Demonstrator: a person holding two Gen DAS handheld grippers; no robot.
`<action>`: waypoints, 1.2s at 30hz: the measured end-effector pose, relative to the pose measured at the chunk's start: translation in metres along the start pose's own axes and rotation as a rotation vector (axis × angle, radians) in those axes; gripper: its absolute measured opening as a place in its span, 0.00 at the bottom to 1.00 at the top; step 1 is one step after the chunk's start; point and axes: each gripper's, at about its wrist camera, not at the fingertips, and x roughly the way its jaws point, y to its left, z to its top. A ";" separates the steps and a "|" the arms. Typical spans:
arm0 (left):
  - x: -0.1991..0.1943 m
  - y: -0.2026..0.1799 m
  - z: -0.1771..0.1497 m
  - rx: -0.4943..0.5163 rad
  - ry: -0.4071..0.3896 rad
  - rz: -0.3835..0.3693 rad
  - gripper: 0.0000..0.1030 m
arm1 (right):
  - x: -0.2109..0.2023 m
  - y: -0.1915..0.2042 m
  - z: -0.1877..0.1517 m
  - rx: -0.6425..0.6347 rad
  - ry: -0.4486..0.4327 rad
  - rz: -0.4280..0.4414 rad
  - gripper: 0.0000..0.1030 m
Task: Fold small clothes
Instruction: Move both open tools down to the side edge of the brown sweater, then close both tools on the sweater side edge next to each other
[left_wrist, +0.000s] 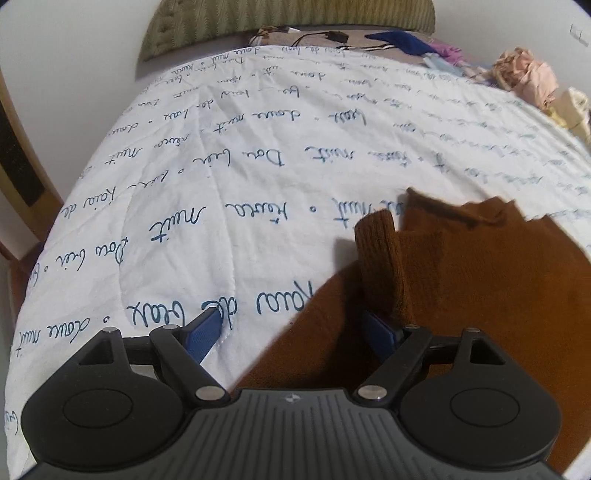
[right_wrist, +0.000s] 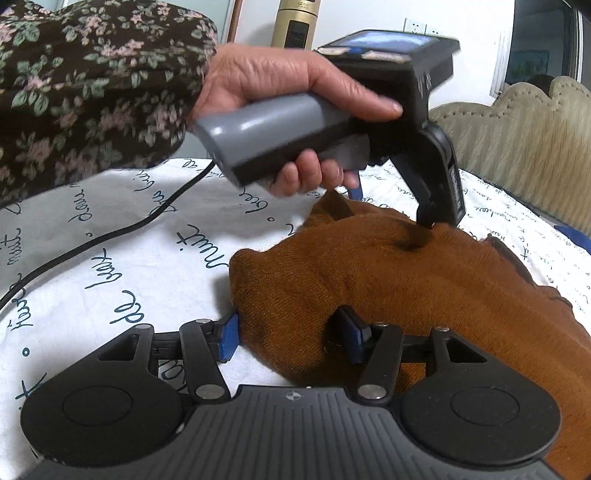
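Left wrist view: left gripper (left_wrist: 295, 332) jaws spread wide, holding nothing, one blue pad half under the brown sweater (left_wrist: 480, 288) lying on the quilt (left_wrist: 184, 177), scripted "nuit". Right wrist view: right gripper (right_wrist: 291, 336) half open, sweater's folded edge between its pads, loose

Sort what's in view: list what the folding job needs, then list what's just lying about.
For the job: brown knit garment; left gripper; right gripper; printed quilt as the work surface.

Lying about: blue cloth, pink bundle, black cable, green headboard.
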 end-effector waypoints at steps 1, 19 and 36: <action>-0.003 0.002 0.001 -0.003 -0.006 -0.003 0.81 | 0.001 -0.001 0.000 0.002 0.000 0.002 0.55; -0.014 0.005 0.008 -0.099 0.004 -0.196 0.81 | 0.005 -0.005 0.001 0.008 0.001 0.008 0.57; 0.013 -0.019 0.002 -0.037 0.041 -0.164 0.63 | 0.005 0.001 0.000 0.017 0.001 0.009 0.57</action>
